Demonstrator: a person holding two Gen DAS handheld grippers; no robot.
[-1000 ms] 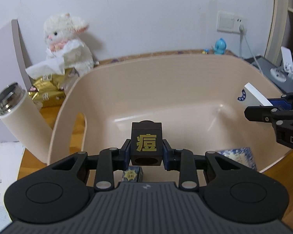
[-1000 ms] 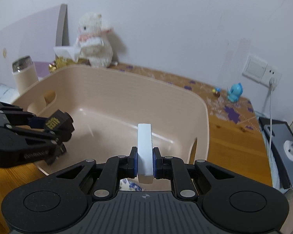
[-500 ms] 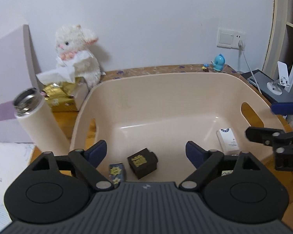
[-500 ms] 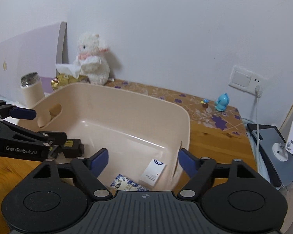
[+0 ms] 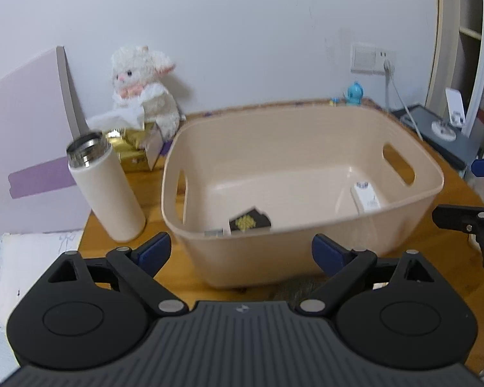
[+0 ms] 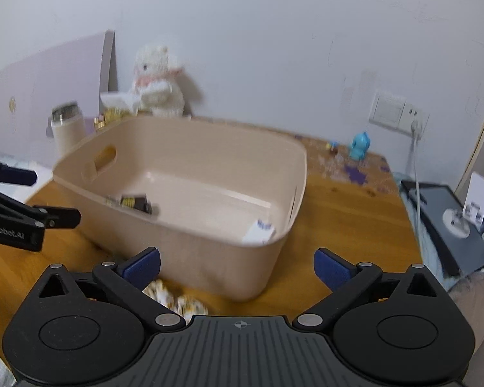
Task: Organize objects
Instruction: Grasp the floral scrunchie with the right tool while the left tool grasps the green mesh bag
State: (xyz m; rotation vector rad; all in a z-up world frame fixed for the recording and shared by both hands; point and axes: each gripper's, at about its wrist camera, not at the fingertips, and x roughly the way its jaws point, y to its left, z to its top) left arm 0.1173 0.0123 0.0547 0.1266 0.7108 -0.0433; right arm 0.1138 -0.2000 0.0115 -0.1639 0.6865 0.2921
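Note:
A beige plastic basket [image 5: 306, 238] [image 6: 184, 245] stands on the wooden table. Inside lie a dark cube with a gold character [image 5: 249, 223] [image 6: 135, 202] and a white box [image 5: 366, 197] [image 6: 259, 233]. A small item [image 5: 213, 233] lies beside the cube. My left gripper [image 5: 241, 253] is open and empty, in front of the basket's near wall. My right gripper [image 6: 237, 266] is open and empty, near the basket's corner. Each gripper shows at the edge of the other's view.
A cream thermos [image 5: 105, 190] stands left of the basket. A plush lamb [image 5: 145, 87], tissues and a gold box [image 5: 135, 151] sit behind. A blue figurine [image 5: 355, 93], wall socket [image 6: 395, 114] with cable and a dark device [image 6: 448, 222] are right. Crumpled wrappers [image 6: 174, 300] lie near me.
Both grippers opened and dropped the dark cube and white box into the basket, then pulled back and up away from it.

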